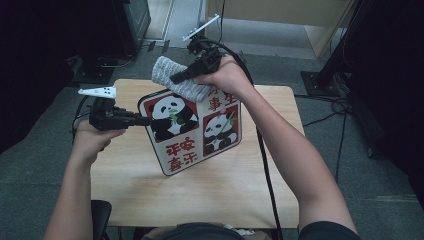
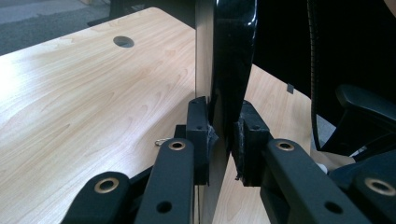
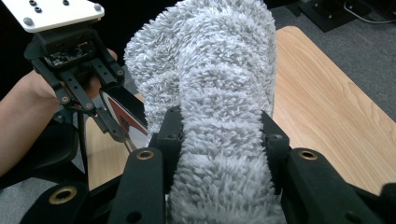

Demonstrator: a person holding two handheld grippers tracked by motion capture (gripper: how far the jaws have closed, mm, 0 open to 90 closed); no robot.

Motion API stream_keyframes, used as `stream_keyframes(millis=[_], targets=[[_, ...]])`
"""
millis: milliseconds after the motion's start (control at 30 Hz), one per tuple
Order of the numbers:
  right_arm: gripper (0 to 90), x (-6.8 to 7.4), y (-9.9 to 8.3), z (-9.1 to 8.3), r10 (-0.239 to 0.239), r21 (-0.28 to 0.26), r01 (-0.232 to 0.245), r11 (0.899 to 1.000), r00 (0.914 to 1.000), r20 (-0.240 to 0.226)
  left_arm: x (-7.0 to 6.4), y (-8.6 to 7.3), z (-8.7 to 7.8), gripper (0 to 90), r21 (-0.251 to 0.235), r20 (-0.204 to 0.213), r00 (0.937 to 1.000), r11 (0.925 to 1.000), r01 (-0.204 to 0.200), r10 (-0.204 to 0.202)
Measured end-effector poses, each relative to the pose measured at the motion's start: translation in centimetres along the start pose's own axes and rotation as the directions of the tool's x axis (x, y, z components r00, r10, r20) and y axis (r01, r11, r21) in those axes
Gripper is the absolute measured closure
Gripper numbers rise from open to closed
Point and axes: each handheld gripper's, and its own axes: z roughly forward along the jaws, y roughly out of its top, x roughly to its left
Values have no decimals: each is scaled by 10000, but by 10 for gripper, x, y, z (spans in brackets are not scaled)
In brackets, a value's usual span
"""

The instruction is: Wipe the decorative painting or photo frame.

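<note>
So far I have the left gripper (image 1: pixel 145 120) clamped on the board's (image 1: pixel 192 130) edge, tilted above the table (image 1: pixel 210 195), and the right gripper (image 1: pixel 175 78) pinching the cloth (image 1: pixel 175 77) against its top corner; most wiping looks undone.

A light wooden table (image 1: pixel 210 185) stands on grey carpet (image 1: pixel 380 200). Beyond the table, dark stands and cables (image 1: pixel 330 107) crowd the floor; behind them perhaps a pale cabinet (image 1: pixel 280 12).
</note>
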Motion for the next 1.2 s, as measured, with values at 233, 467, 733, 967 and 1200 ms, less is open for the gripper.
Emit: stream_keyframes(millis=[233, 467, 733, 967, 1200], targets=[[627, -6, -5, -8, 67, -104, -65, 9999, 9998, 192, 0, 0, 0, 789, 6, -51, 10000, 10000, 1, -1], [627, -13, -12, -18, 339, -208, -331, 9992, 9986, 393, -2, 0, 0, 789, -15, -66, 10000, 10000, 32, -32], [626, -18, -15, -24, 544, -281, -529, 9982, 9971, 535, -1, 0, 0, 789, -20, -90, 10000, 10000, 34, -34], [623, -25, -20, -31, 785, -431, -757, 9962, 9945, 695, 0, -1, 0, 788, -105, -25, 9999, 9999, 131, -131], [623, -30, -22, -37, 794, -365, -766, 9964, 9932, 846, 0, -1, 0, 789, -102, -38, 9999, 9999, 93, -94]])
